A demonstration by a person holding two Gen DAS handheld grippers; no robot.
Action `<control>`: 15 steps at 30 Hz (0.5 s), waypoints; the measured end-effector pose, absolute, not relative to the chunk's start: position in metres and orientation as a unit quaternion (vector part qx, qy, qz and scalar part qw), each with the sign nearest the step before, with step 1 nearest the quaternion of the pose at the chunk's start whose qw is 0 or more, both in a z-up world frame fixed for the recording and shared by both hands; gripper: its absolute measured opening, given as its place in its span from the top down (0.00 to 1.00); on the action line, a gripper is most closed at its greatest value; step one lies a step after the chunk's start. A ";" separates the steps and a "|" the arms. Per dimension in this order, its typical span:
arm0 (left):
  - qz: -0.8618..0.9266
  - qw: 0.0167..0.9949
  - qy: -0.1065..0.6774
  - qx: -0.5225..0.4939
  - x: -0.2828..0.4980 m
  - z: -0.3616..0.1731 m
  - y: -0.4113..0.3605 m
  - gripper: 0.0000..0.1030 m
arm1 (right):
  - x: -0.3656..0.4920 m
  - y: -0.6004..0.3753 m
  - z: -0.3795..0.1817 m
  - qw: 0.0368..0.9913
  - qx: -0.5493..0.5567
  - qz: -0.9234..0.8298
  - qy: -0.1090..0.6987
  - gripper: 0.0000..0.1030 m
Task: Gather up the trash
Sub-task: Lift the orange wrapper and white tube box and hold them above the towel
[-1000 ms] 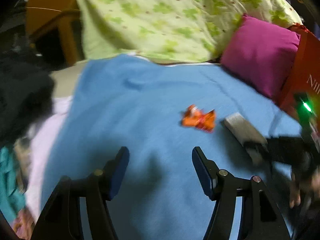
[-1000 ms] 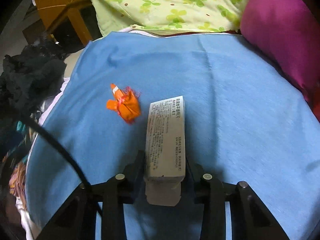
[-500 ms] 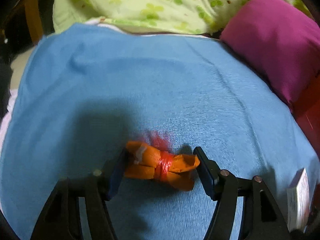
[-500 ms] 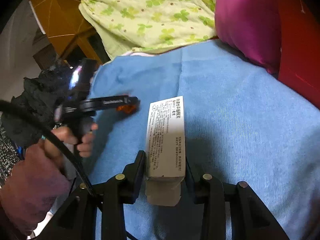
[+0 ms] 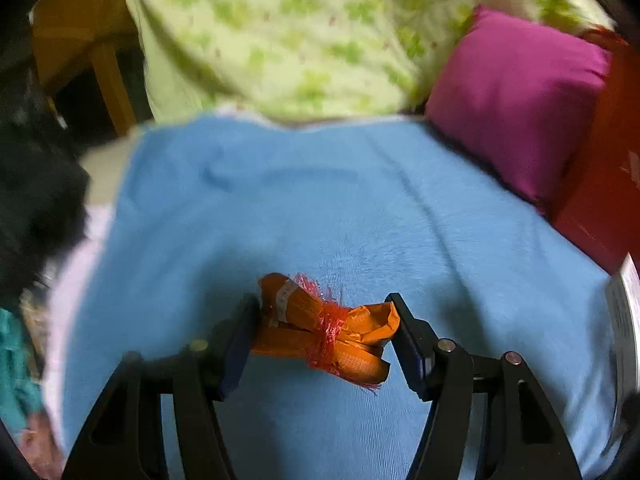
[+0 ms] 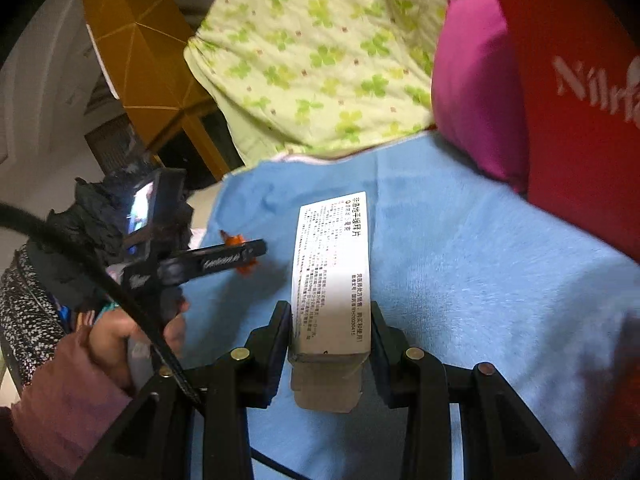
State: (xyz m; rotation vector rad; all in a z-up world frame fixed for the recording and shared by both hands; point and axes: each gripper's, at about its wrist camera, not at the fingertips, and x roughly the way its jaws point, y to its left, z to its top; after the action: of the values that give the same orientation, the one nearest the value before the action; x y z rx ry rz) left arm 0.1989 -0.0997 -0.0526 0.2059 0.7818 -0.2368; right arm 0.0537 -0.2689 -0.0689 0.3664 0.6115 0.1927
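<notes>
My left gripper (image 5: 322, 320) is shut on a crumpled orange wrapper (image 5: 324, 330) tied with red fringe, held just above the blue blanket (image 5: 320, 208). My right gripper (image 6: 330, 328) is shut on a white printed carton (image 6: 330, 276), a long box pointing away from me, lifted over the blanket (image 6: 460, 260). In the right wrist view the left gripper (image 6: 240, 258) shows at the left with the orange wrapper (image 6: 236, 240) between its fingers. The carton's edge (image 5: 624, 312) shows at the far right of the left wrist view.
A magenta pillow (image 5: 516, 96) and a red bag (image 6: 580, 100) stand at the right. A green clover quilt (image 5: 280, 32) lies at the back. Dark clothes (image 5: 32, 184) pile at the left, next to a wooden frame (image 5: 80, 40).
My left gripper reached the orange wrapper, closed on it and has lifted it a little. My right gripper keeps the carton and has risen and turned right.
</notes>
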 end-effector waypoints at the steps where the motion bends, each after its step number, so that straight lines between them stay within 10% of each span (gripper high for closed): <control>1: -0.110 0.920 0.358 0.113 0.176 -0.036 -0.099 0.36 | 0.043 -0.267 -0.059 0.935 0.175 0.095 0.293 0.62; 15: -0.109 0.959 0.205 0.165 0.006 0.079 -0.100 0.36 | -0.087 -0.254 0.038 0.965 0.141 0.089 0.203 0.62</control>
State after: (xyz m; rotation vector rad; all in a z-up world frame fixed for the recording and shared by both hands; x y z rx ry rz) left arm 0.0059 -0.1000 0.0792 0.3348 0.4158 -0.2205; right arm -0.0867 -0.2536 0.0376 0.2855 0.4109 0.1797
